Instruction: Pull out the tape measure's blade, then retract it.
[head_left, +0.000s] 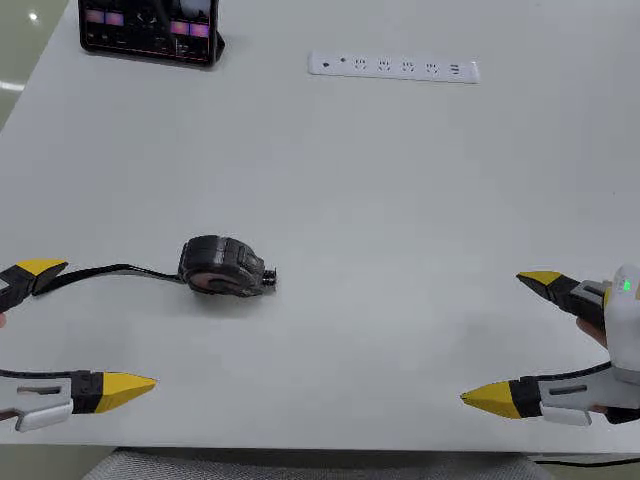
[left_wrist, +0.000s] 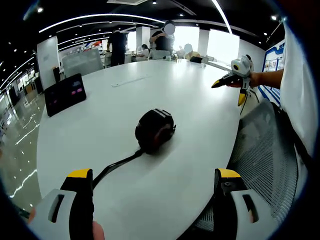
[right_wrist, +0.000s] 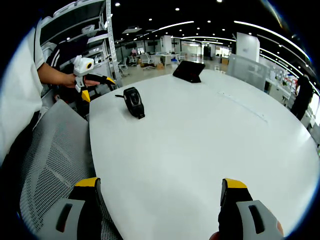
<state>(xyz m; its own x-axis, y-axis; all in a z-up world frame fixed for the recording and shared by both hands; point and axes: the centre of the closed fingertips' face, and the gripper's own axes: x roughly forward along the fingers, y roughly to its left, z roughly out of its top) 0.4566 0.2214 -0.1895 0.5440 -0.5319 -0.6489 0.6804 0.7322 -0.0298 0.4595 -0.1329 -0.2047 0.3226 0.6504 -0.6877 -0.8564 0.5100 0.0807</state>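
My left gripper (head_left: 105, 323) and right gripper (head_left: 492, 338) both gape wide and empty, the tape measure (head_left: 222, 267) lying between them (strap (head_left: 110, 271) trailing leftward), so unpinned, it would likely skid when I tug the blade (head_left: 268, 278).

L tool (head_left: 105, 322) jaws wide apart, near-left; R tool (head_left: 491, 337) same, near-right.

White table (head_left: 400, 200), matt surface. Power strip (head_left: 393, 67) at top centre, dark tablet (head_left: 150, 28) upper left (screen lit). Ceiling strip lights (left_wrist: 100, 17) on. Grey mesh chair (right_wrist: 50, 150) lower left; glossy floor (left_wrist: 15, 130) at left edge.
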